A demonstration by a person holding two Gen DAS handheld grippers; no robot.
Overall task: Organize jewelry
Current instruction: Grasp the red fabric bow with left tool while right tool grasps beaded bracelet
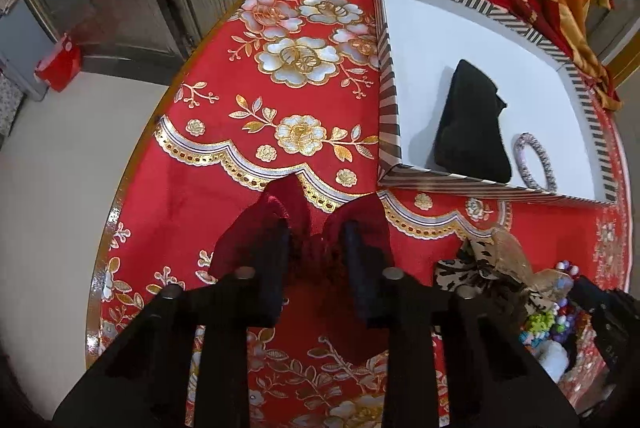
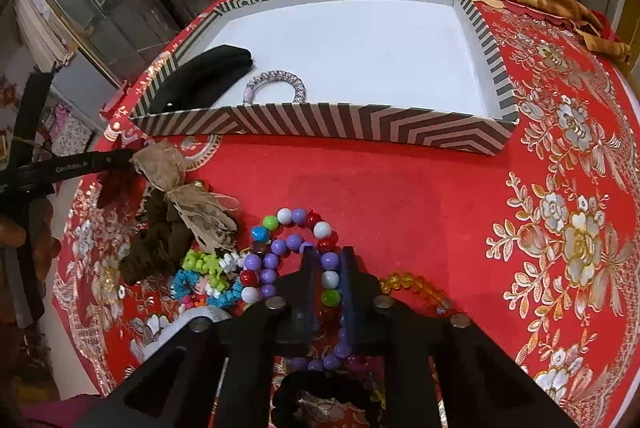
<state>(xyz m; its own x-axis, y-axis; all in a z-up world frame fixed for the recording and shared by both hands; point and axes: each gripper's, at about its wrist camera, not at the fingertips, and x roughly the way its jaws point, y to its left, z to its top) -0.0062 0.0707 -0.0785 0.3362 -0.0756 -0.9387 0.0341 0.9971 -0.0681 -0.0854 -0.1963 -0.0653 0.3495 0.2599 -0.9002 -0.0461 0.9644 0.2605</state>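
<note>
Left gripper point(image 1: 316, 248) clamps the red scrunchie point(image 1: 304, 224) on the cloth; right gripper point(image 2: 327, 268) pinches the bead bracelet point(image 2: 296, 252) beside the pile. Lift both straight up, then carry to the box point(image 2: 360, 120).

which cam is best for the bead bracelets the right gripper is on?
Right wrist view. The bead bracelets lie spread out just before the right gripper, whose jaws are pinched on a strand of beads. The left wrist view catches only a few beads at its lower right edge, behind the leopard-print scrunchie.
</note>
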